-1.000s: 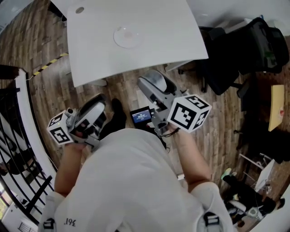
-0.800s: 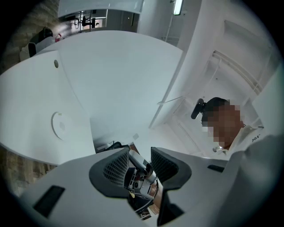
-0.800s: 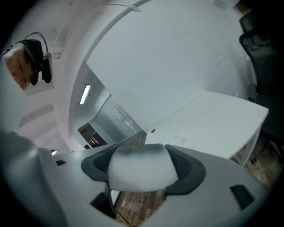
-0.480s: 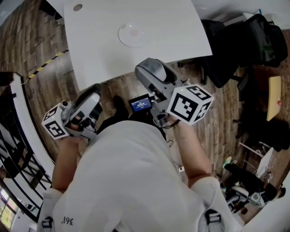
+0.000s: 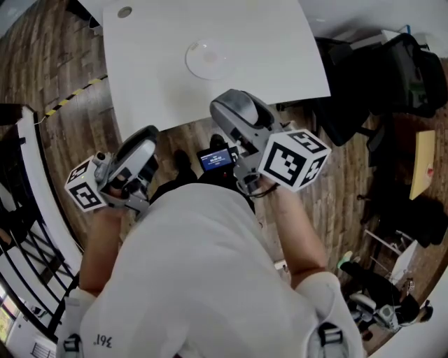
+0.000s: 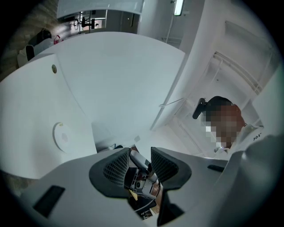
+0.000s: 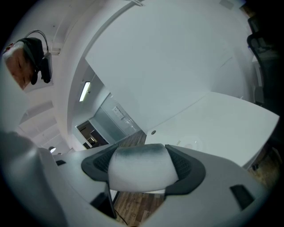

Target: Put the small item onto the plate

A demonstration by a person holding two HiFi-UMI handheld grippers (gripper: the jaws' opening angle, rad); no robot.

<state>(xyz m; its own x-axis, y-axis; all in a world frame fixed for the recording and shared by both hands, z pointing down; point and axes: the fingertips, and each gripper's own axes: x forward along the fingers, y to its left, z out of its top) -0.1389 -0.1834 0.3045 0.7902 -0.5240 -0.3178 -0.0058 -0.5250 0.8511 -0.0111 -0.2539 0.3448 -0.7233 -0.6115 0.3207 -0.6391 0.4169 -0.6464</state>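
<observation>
A clear round plate lies on the white table, toward its near side. My right gripper hangs just short of the table's near edge, over the wooden floor. It is shut on a small pale grey rounded item that fills the space between the black pads. The plate shows faintly past that item. My left gripper is lower and to the left, also off the table, with a narrow gap between its jaws and nothing held. In the left gripper view the plate sits far left.
A black office chair and a dark backpack stand to the right of the table. A black railing runs along the left. Yellow-black tape marks the floor by the table's left corner. A round grommet sits at the table's far left.
Both grippers have come up a little closer to the table's near edge. The right gripper still grips the grey item.
</observation>
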